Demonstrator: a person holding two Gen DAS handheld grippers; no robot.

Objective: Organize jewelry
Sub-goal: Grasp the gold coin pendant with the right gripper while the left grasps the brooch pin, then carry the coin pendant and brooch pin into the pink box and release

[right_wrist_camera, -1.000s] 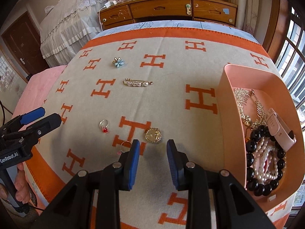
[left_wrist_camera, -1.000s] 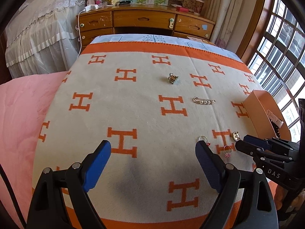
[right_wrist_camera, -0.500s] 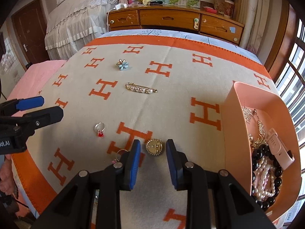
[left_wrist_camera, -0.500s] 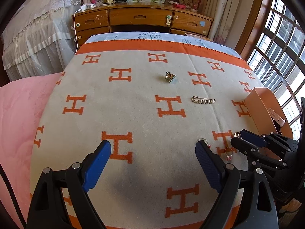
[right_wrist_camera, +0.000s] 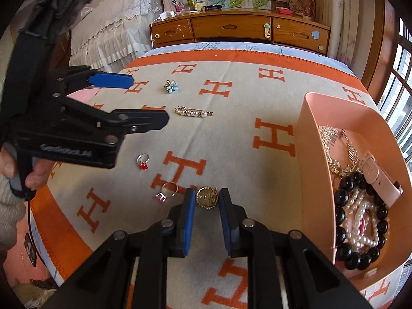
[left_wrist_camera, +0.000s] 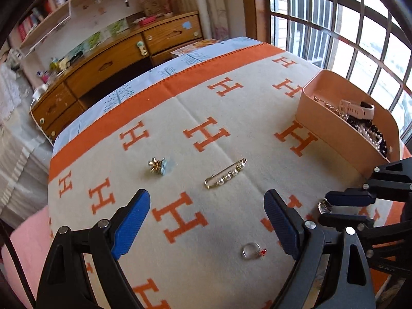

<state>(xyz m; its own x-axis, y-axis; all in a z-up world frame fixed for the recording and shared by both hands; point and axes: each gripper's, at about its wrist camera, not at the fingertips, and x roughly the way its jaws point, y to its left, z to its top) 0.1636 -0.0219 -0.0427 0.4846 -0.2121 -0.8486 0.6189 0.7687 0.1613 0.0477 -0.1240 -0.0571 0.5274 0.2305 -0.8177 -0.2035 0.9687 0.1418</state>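
The right tool (right_wrist_camera: 206, 202) has its blue pads nearly together on a round gold brooch (right_wrist_camera: 206, 197), one pad against each side of it, on the orange-and-cream blanket (right_wrist_camera: 244, 97). Just left of that tool's tip lies a ring with a pink stone (right_wrist_camera: 166, 191); further left and beyond it, a ring with a red stone (right_wrist_camera: 143, 160). Ahead of the tool lie a gold pearl pin (right_wrist_camera: 193, 112) and, beyond that, a blue flower brooch (right_wrist_camera: 170, 87). To its right stands a pink box (right_wrist_camera: 312, 170) holding black beads, pearls, gold chains and a pale watch.

The left tool (left_wrist_camera: 206, 221) hovers with its jaws wide apart and nothing between them. The red-stone ring lies below its gap, and the pearl pin just ahead.
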